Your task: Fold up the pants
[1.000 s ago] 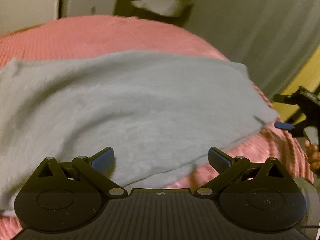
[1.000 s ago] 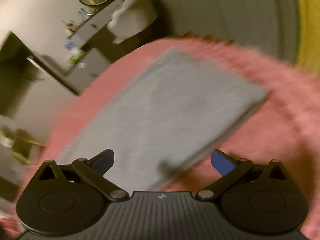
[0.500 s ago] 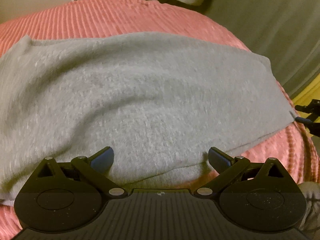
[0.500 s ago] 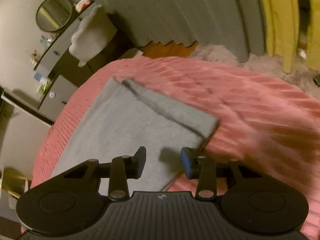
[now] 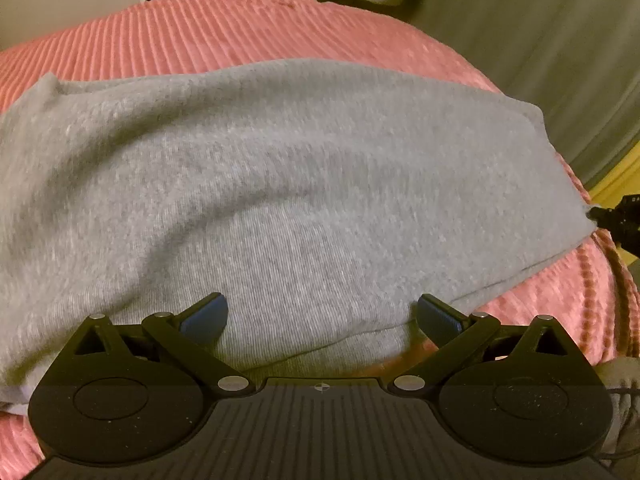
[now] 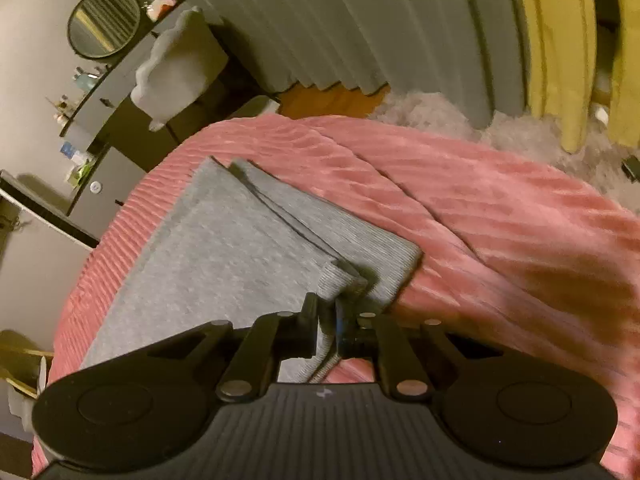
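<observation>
Partly hidden: near hem of pants behind left gripper, jaws spread wide, nothing held. Right gripper clamped on pants corner; bedspread underneath.

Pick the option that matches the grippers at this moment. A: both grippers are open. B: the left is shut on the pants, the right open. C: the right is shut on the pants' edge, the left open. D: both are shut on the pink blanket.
C: the right gripper has its fingers pinched together on the edge of the grey pants, while the left gripper hangs wide open over the cloth.
</observation>
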Tool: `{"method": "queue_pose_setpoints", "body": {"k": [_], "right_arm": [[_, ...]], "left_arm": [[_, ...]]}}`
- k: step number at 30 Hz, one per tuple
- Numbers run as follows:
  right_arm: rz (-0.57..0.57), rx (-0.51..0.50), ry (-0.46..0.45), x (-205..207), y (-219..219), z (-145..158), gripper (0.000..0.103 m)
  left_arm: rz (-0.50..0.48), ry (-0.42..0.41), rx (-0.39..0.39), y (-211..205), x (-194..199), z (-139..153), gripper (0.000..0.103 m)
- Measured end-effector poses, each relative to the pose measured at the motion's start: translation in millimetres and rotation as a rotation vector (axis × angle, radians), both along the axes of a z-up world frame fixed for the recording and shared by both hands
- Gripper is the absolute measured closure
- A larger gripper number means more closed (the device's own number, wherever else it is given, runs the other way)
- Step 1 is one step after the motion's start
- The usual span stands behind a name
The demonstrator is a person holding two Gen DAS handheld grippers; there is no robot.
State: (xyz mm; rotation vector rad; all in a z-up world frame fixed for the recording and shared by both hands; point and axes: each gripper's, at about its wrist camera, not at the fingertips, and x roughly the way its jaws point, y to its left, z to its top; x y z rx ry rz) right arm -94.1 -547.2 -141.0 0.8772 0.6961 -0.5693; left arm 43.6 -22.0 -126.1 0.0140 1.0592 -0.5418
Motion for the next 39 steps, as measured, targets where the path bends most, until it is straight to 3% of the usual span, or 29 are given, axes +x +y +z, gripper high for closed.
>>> {"method": "queue_pose_setpoints", "body": {"k": [5,6,7,9,14,16,20,21,26,27,29,33,37,39], "right_arm": [[0.011,0.014,0.031,6.0,1.4,-7.1,0.084],[0.018,0.006,0.024,7.6,2.3,-7.0,0.087],[0.025,-0.009,0.020,9.4,3.5,-5.9,0.097],[0.031,-0.050,-0.006,11.5,7.8,-1.1,0.100],[0.093,-0.363,0.046,22.2,38.6,41.5,0.101],[0.096,-0.409,0.067,16.2,41.8,43.7,0.101],[0.051,-0.283,0.203,9.8,22.2,-5.6,0.101],[0.050,-0.287,0.194,9.1,22.8,-9.4,0.101],[0.018,-0.319,0.160,8.7,26.8,8.9,0.100],[0.030,-0.322,0.202,13.3,24.9,3.7,0.100],[0.054,-0.333,0.270,20.6,23.4,-5.5,0.096],[-0.048,-0.368,0.210,9.0,27.9,11.8,0.080],[-0.053,-0.219,0.113,-12.8,15.5,8.5,0.046],[-0.058,-0.123,0.047,-22.7,10.1,1.6,0.040]], "left_arm": [[-0.006,-0.002,0.015,-2.4,-0.5,-1.0,0.000],[-0.008,-0.004,0.021,-3.2,-0.6,-1.3,0.000],[-0.011,-0.006,0.027,-3.9,-0.9,-1.5,0.000],[-0.014,-0.008,0.033,-4.9,-1.2,-1.5,0.000],[0.015,-0.012,-0.014,3.7,-2.7,9.5,0.000],[0.032,-0.054,-0.059,10.2,-8.1,23.6,0.000],[0.038,-0.169,-0.054,11.4,-17.9,41.1,0.000],[0.039,-0.180,-0.039,11.1,-16.6,39.6,0.000],[0.055,-0.096,0.067,8.5,-2.0,14.1,0.000],[0.053,-0.082,0.078,8.0,-0.4,9.5,0.000],[0.054,-0.066,0.098,5.9,2.0,3.0,0.000],[0.045,-0.062,0.118,4.3,1.8,-0.6,0.000],[0.049,-0.051,0.113,5.6,4.0,-1.0,0.000],[0.048,-0.051,0.116,4.0,3.4,-1.4,0.000]]}}
